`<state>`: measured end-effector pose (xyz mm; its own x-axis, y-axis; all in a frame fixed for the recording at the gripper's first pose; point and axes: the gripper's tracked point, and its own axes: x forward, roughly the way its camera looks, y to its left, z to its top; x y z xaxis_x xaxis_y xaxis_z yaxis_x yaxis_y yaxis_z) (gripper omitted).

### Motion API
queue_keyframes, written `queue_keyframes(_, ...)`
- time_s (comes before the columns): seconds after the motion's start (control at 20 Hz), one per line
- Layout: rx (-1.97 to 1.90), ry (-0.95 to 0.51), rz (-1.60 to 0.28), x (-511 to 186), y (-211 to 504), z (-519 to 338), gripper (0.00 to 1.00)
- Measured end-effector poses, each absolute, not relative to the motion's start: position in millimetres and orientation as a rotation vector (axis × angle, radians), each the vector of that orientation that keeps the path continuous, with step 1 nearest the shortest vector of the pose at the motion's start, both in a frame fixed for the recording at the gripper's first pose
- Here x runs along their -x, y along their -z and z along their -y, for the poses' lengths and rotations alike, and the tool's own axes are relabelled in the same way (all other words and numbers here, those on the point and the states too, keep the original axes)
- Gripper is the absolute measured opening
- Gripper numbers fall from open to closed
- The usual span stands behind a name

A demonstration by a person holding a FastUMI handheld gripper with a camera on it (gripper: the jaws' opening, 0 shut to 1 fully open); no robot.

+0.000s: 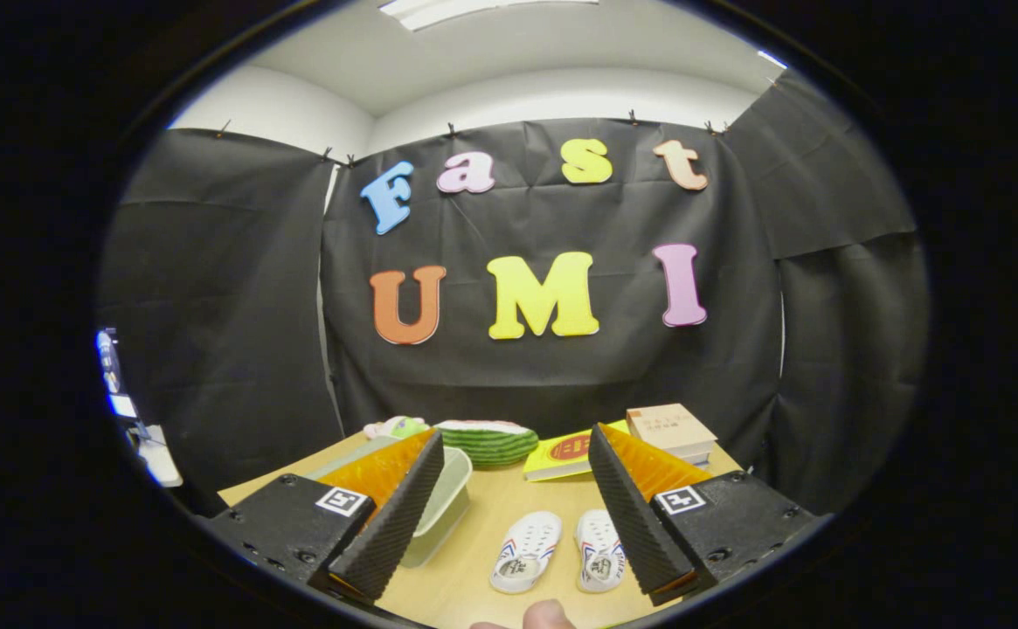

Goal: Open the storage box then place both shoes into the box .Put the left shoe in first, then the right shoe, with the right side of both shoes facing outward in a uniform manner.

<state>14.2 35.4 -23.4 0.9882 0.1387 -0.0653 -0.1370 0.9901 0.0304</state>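
The gripper point(509, 515) hangs above the counter point(482, 577) with its fingers spread wide and nothing between them. The box point(443, 507), a pale translucent tub, sits just ahead of the left finger and partly behind it; whether its lid is on I cannot tell, as the finger covers much of it. The two shoes point(561, 550), small and white with striped sides, lie side by side on the counter between the fingers, toes pointing away, close together but seemingly not touching.

The step in hand looks to be the first one: opening the box. To do it well, the gripper should swing left and down so the box rim comes between the fingers, then take the lid by one edge rather than its middle, and lift it clear without dragging the light tub along. The shoes are near the box, so the lid should be set down away from them.

Beyond the shoes lie a yellow book point(561, 454) and a stack of books point(670, 432); a green striped cushion point(487, 441) and a small pale toy point(395, 427) sit behind the box. None blocks the approach. A fingertip point(548, 614) shows at the near edge.
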Motion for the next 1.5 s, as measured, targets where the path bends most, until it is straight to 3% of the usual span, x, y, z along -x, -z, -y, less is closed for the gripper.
queue_keyframes(0.55,-0.138,-0.359,-0.21,-31,73,-87,1.0)
queue_keyframes(1.05,-0.404,-0.606,-0.513,-60,197,-138,1.0)
queue_keyframes(1.5,-0.723,-0.64,-0.685,-86,232,-146,1.0)
